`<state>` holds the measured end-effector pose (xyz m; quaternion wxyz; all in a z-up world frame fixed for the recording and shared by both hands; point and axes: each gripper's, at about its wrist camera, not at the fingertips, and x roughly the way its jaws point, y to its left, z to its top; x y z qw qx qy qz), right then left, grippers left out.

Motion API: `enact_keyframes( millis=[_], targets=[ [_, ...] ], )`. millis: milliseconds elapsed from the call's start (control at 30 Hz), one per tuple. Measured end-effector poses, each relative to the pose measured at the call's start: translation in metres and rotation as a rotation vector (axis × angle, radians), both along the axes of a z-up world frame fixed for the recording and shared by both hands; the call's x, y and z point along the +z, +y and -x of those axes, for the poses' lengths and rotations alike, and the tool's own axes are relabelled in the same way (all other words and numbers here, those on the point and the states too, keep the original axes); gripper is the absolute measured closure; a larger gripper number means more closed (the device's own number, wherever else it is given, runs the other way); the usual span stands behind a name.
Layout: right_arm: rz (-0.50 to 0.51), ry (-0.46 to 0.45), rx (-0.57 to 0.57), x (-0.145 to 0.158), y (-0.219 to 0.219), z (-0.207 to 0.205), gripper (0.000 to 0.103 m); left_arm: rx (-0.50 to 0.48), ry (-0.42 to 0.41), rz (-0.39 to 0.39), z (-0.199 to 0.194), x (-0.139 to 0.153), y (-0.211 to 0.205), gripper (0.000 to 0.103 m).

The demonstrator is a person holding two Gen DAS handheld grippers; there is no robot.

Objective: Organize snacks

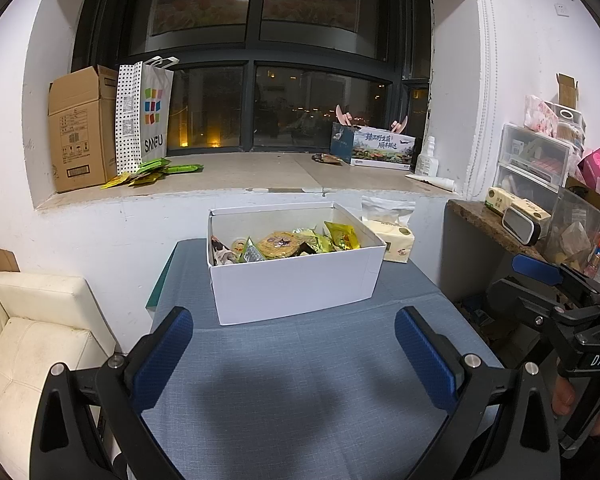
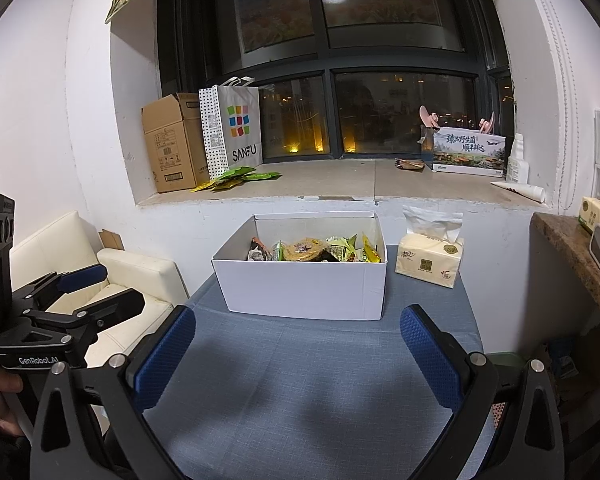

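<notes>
**Snacks boxed, both grippers empty above a bare table front**

Progress, as judged: a white cardboard box (image 1: 296, 276) sat at the far middle of the blue tablecloth (image 1: 308, 380), open-topped and holding mixed snack packets (image 1: 284, 242), among them a round yellow-lidded pack and green and gold sachets. No snacks lay loose on the cloth. That suggested most of the sorting was done. Left over, possibly: green snack packets (image 1: 156, 170) scattered on the window sill (image 1: 240, 176) at about 10 o'clock from the box, beside a SANFU paper bag (image 1: 144, 116), and a small brown packet (image 1: 326, 158) on the sill at about 1 o'clock. Whether these belonged to the task could not be told.

Left gripper (image 1: 294, 354): jaws wide apart, nothing between them. Right gripper (image 2: 298, 354): jaws likewise wide apart, empty. Both hung short of the box, over open cloth.

Edges and room: box's near wall faced the grippers; its rim stood well above the cloth, so entry needed to come from above. A tissue pack (image 2: 430, 262) sat just beside the box at 3 o'clock. A cream sofa (image 2: 112, 280) bordered the table at 9 o'clock; a stone counter (image 2: 572, 248) crowded 3 o'clock. The near cloth was free.
</notes>
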<state>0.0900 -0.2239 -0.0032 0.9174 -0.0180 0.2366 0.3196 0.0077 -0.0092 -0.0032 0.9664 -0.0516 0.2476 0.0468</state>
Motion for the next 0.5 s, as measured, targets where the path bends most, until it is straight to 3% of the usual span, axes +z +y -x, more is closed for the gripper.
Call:
enact_keyframes(
  millis=[500],
  targets=[
    [0.001, 0.001, 0.000, -0.0004, 0.0007, -0.0001, 0.000, -0.008, -0.003, 0.003, 0.0000, 0.0007, -0.0007, 0.000]
  ],
)
